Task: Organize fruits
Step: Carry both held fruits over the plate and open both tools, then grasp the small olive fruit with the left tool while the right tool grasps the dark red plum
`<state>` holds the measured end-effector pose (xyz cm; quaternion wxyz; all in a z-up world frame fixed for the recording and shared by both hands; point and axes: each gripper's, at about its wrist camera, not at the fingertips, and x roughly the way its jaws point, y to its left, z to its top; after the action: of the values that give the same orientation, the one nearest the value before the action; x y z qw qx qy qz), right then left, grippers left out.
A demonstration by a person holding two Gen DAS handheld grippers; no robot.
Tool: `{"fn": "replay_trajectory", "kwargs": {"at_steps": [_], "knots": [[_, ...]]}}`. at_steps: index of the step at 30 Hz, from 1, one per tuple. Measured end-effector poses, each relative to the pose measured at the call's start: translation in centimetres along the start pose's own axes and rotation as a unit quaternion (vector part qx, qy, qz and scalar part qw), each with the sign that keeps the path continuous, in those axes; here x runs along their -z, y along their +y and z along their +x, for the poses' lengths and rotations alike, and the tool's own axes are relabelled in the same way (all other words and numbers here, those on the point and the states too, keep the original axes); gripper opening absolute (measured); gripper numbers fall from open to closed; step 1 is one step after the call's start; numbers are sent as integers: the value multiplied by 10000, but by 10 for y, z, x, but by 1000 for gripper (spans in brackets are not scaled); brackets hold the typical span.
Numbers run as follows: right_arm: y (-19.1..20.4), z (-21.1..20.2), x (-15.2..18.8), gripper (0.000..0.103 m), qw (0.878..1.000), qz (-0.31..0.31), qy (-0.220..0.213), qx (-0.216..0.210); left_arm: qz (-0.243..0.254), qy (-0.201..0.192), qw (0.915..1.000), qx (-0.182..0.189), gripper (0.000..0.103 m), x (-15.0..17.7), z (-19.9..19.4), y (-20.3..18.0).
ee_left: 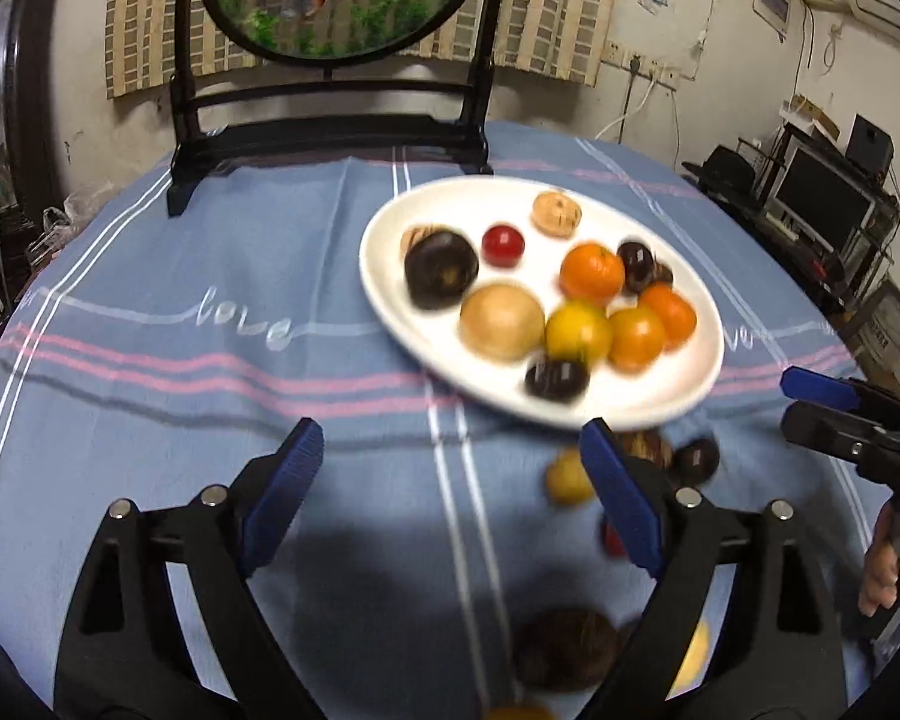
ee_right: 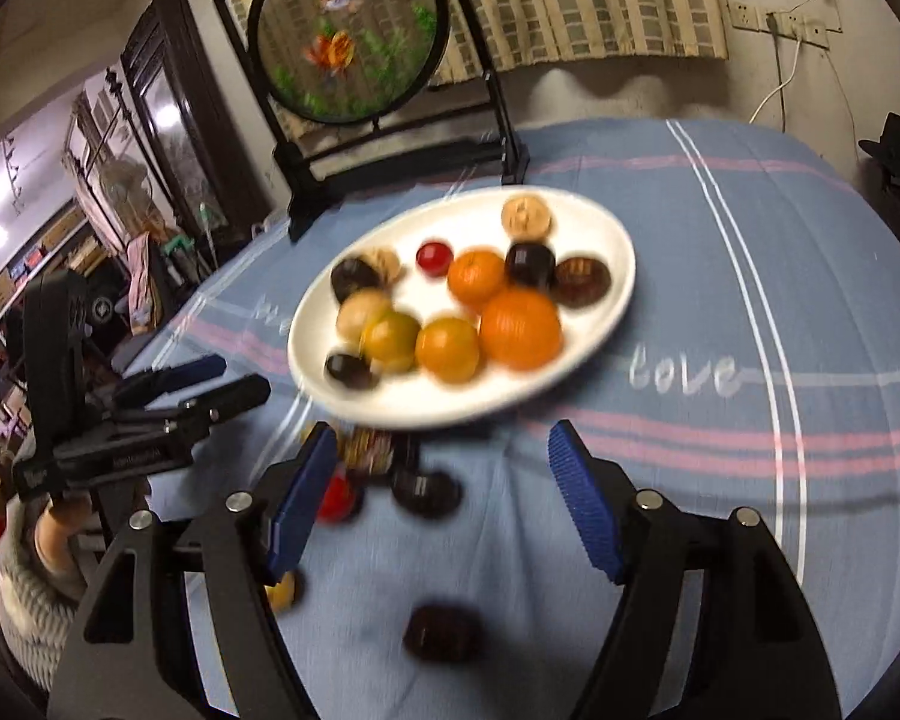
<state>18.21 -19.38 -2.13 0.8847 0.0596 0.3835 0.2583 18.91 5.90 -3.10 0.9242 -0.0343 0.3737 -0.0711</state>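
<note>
On the blue striped tablecloth [ee_left: 210, 372], an oval white ceramic plate [ee_left: 390, 276] holds most of the fruit — oranges, dark plums, a tan pear-like one, a small red one. Just off the plate's near rim lie loose pieces: a small yellow fruit [ee_left: 567, 477], a dark plum [ee_left: 696, 459] and a brown round fruit [ee_left: 564, 651]. The left gripper [ee_left: 450, 465] hovers before that rim, jaws spread wide, nothing between them. The right gripper [ee_right: 444, 471] is likewise spread and empty — bare cloth lies to the plate's left and right.
</note>
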Motion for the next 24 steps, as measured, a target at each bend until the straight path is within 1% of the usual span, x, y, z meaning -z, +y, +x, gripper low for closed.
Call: {"fn": "replay_trajectory", "kwargs": {"at_steps": [2, 5, 10, 12, 13, 14, 15, 16, 19, 21, 23, 24], "knots": [[5, -8, 13, 74, 10000, -67, 28, -20, 120, 49, 9999, -93, 90, 11, -7, -1], [11, -18, 33, 77, 9998, -173, 89, 0, 301, 62, 9993, -201, 92, 28, -20, -3], [22, -18, 51, 77, 9988, -422, 265, 4, 584, 48, 9982, -146, 92, 56, -46, -5], [23, -17, 52, 77, 9985, -462, 288, 28, 617, -109, 9980, -39, 92, 59, -58, -4], [22, -16, 52, 77, 9985, -461, 294, 50, 671, -128, 9976, 77, 92, 62, -62, -5], [22, -15, 52, 77, 9985, -447, 303, 60, 733, -53, 9972, 139, 92, 64, -62, -7], [20, -15, 53, 77, 9986, -425, 319, 75, 885, 134, 9958, 195, 92, 68, -59, -10], [19, -14, 53, 77, 9986, -399, 338, 102, 967, 220, 9948, 220, 92, 69, -58, -12], [17, -13, 53, 77, 9985, -372, 372, 126, 1215, 353, 9915, 294, 91, 75, -58, -16], [18, -12, 53, 77, 9984, -394, 386, 124, 1282, 441, 9901, 358, 83, 76, -55, -17], [18, -11, 54, 77, 9982, -410, 419, 146, 1340, 531, 9886, 438, 55, 77, -52, -20], [18, -11, 54, 77, 9981, -406, 428, 159, 1358, 582, 9879, 472, 50, 79, -51, -21]]}}
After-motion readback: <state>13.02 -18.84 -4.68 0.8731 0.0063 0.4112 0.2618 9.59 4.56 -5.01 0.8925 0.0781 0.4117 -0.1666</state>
